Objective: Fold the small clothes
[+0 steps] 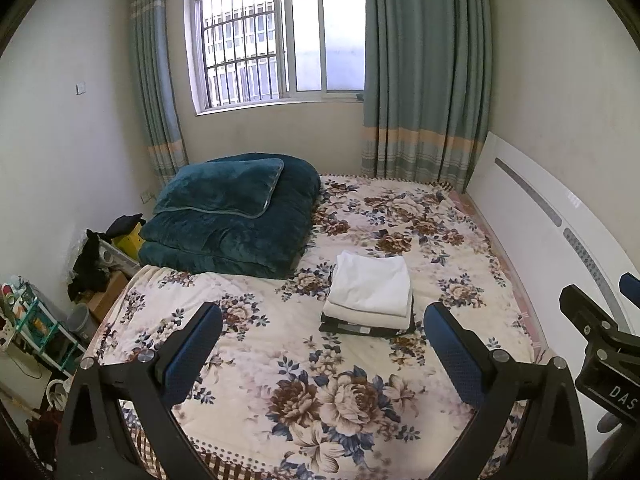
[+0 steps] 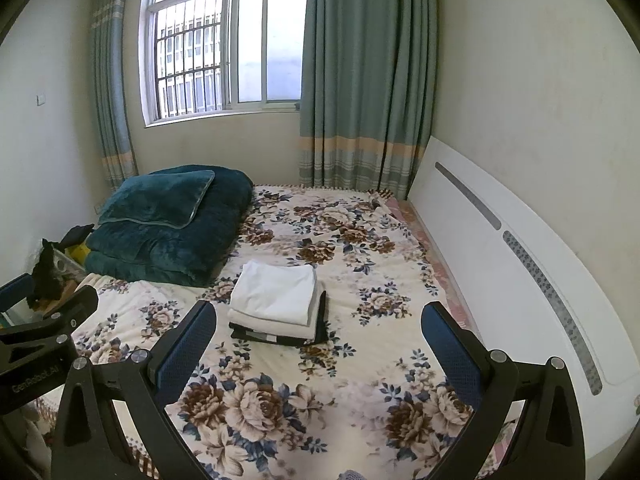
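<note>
A stack of folded clothes (image 1: 368, 296), white pieces on top of a dark one, lies in the middle of the flowered bed (image 1: 280, 360). It also shows in the right wrist view (image 2: 276, 300). My left gripper (image 1: 324, 320) is open and empty, held above the near part of the bed, short of the stack. My right gripper (image 2: 320, 320) is open and empty, also short of the stack and to its right. The right gripper shows at the right edge of the left wrist view (image 1: 600, 312), and the left gripper at the left edge of the right wrist view (image 2: 44, 300).
A folded teal quilt with a pillow (image 1: 232, 216) sits at the bed's far left. A white headboard (image 1: 560, 232) runs along the right. Curtains (image 1: 424, 80) and a window stand behind. Cluttered boxes and shelves (image 1: 52, 312) stand on the floor at left.
</note>
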Demonstrator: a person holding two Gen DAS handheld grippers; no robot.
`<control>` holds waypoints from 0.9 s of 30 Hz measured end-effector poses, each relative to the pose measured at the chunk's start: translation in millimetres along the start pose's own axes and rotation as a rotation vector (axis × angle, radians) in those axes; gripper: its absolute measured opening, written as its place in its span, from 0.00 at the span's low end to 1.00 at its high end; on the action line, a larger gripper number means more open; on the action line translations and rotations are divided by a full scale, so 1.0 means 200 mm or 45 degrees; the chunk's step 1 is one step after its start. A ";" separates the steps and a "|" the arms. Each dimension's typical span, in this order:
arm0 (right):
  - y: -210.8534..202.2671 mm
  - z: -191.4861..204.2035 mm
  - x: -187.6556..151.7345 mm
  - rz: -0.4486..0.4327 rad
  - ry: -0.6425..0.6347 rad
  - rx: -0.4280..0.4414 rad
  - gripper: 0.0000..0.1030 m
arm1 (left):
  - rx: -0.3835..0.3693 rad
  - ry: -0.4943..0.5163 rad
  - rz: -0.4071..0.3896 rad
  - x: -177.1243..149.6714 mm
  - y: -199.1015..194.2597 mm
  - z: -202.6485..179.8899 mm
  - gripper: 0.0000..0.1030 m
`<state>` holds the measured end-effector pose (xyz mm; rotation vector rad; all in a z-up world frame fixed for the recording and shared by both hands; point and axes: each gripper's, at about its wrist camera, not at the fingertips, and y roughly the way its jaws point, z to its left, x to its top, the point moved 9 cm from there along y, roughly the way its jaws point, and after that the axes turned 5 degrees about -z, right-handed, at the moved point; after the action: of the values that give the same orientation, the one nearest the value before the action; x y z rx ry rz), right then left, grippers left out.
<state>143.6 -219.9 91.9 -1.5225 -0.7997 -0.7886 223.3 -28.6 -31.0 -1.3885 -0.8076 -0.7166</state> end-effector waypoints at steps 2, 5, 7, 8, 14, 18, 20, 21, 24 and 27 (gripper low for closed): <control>0.00 0.01 0.00 -0.002 0.000 0.000 1.00 | 0.006 -0.003 -0.004 0.00 -0.01 0.01 1.00; 0.00 0.02 0.00 0.000 -0.001 0.004 1.00 | 0.015 -0.005 -0.006 -0.01 -0.03 0.02 1.00; 0.00 0.02 0.00 0.001 -0.001 0.003 1.00 | 0.016 -0.004 -0.007 -0.01 -0.03 0.02 1.00; 0.00 0.02 0.00 0.004 0.002 0.007 1.00 | 0.014 -0.004 -0.008 -0.01 -0.03 0.02 1.00; -0.01 0.05 -0.01 0.004 0.000 0.002 1.00 | 0.014 -0.003 -0.008 -0.01 -0.03 0.02 1.00; -0.02 0.05 -0.01 0.005 0.001 0.001 1.00 | 0.017 -0.004 -0.009 -0.01 -0.03 0.02 1.00; -0.02 0.05 -0.01 0.006 0.004 0.000 1.00 | 0.015 -0.006 -0.009 -0.01 -0.03 0.02 1.00; -0.02 0.05 -0.02 0.005 0.004 0.000 1.00 | 0.017 -0.004 -0.010 -0.02 -0.03 0.02 1.00; -0.02 0.06 -0.02 -0.001 0.006 -0.001 1.00 | 0.019 -0.004 -0.012 -0.01 -0.03 0.02 1.00; -0.03 0.07 -0.03 -0.004 0.009 -0.002 1.00 | 0.022 -0.001 -0.017 0.00 -0.03 0.03 1.00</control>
<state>136.3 -206.7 89.0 -1.5194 -0.7965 -0.7964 218.6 -23.6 -26.9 -1.3689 -0.8225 -0.7178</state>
